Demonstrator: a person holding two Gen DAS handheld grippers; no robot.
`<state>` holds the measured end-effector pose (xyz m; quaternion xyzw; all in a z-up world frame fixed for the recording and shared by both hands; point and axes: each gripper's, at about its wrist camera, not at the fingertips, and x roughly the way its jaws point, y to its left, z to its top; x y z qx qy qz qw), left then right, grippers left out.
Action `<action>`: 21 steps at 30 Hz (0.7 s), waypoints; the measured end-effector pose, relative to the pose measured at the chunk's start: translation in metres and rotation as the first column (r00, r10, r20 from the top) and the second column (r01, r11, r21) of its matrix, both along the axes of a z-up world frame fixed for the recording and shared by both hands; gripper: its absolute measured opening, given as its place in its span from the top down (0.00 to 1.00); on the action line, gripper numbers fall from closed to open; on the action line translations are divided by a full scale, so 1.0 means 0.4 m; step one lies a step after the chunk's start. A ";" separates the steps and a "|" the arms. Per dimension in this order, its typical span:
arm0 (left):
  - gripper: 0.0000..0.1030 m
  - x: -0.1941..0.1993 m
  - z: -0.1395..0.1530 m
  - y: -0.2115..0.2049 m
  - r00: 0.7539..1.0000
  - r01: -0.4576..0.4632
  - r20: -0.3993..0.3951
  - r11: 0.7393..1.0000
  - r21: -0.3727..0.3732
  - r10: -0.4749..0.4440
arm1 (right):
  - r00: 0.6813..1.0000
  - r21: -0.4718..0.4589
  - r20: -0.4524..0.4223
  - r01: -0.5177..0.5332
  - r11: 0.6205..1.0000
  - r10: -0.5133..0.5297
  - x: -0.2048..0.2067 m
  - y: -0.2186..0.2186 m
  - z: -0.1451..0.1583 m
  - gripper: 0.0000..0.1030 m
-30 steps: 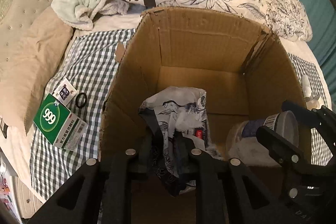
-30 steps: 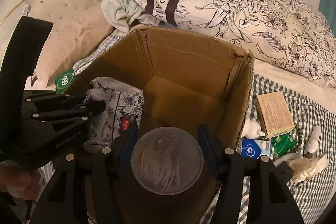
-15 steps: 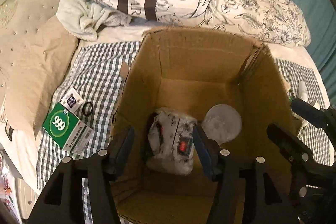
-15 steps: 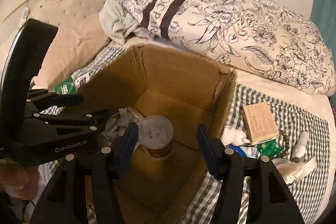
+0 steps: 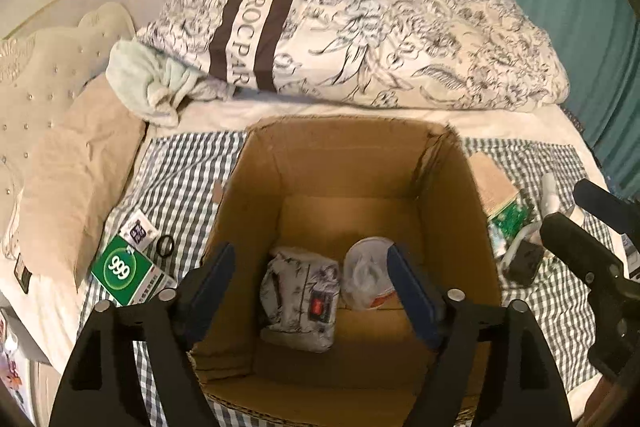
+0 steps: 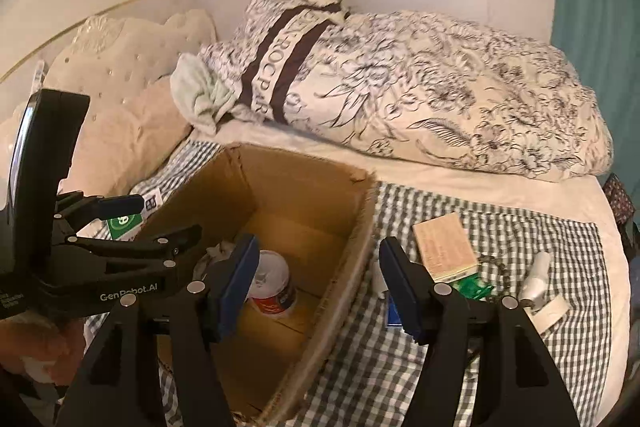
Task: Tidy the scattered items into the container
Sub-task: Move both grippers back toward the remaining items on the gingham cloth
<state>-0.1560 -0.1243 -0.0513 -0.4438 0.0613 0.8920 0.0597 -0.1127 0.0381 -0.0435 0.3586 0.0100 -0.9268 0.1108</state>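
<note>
Left wrist view: both your hand-held grippers, left [image 5: 310, 285] and right [image 6: 316, 279], are standing apart and empty, their jaws having just been opening. With the packet [image 5: 300, 301] and tub [image 5: 370, 281] lying in the box [image 5: 344, 163], be reaching next for the green carton [image 5: 124, 269] at nine o'clock.

box [image 5: 352, 163] on bed — in it: packet [image 5: 302, 297] left | tub [image 5: 368, 273] right

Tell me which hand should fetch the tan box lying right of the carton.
Right. The right gripper is open and empty, over the carton's right wall, with the tan box just beyond its fingers. The left gripper would probably have to cross the carton.
</note>
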 end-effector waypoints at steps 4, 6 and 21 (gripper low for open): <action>0.14 0.011 0.024 0.032 0.999 0.019 -0.030 1.000 0.014 -0.018 | 0.999 -0.017 -0.025 0.032 0.999 -0.032 0.021 0.050 0.029 0.31; 0.12 0.015 0.036 0.054 0.999 0.026 -0.045 0.999 0.019 -0.025 | 0.998 -0.024 -0.040 0.051 0.998 -0.052 0.032 0.079 0.045 0.31; 0.00 0.095 0.128 0.226 0.969 0.129 -0.218 0.990 0.052 -0.114 | 0.970 -0.083 -0.138 0.192 0.978 -0.202 0.124 0.316 0.115 0.03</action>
